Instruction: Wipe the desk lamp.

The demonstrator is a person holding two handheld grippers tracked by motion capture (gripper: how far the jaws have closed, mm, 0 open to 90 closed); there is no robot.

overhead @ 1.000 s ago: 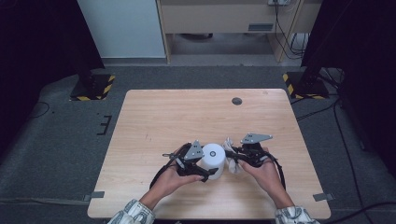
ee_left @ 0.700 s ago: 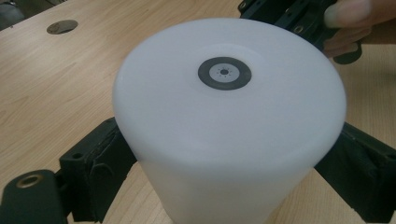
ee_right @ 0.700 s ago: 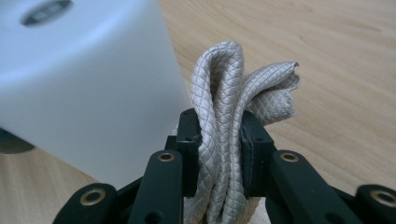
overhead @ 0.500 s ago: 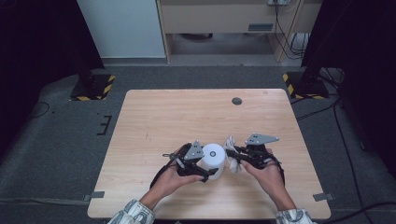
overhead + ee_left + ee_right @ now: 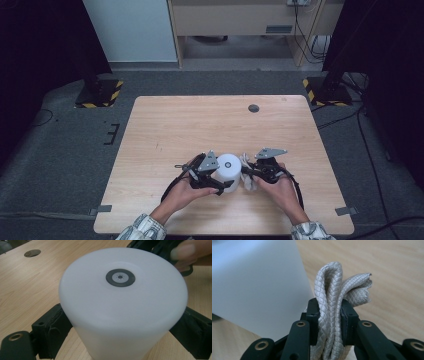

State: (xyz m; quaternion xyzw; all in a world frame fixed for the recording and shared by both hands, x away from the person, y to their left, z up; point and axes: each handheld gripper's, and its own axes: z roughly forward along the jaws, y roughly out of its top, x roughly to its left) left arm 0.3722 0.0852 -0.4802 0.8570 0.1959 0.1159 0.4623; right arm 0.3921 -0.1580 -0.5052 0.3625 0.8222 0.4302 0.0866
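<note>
A white cylinder (image 5: pixel 230 165) with a black ring on its flat top stands upright near the table's front edge. My left gripper (image 5: pixel 216 176) is shut on it; in the left gripper view the black pads (image 5: pixel 51 326) press its sides, and the cylinder (image 5: pixel 120 297) rises between them. Just right of the cylinder, my right gripper (image 5: pixel 250 175) is shut on a folded grey quilted cloth (image 5: pixel 245 161). In the right gripper view the cloth (image 5: pixel 329 292) bulges up out of the closed jaws, with the cylinder's white wall (image 5: pixel 257 282) close on the left.
The wooden table (image 5: pixel 200 125) has a round dark cable hole (image 5: pixel 253 108) at its back right. Around it lie dark carpet, black stands with yellow-striped bases (image 5: pixel 97 95), and a cabinet behind.
My right gripper with the cloth drifted slightly right, then came back beside the cylinder and a little lower. The left gripper and the cylinder have stayed put.
</note>
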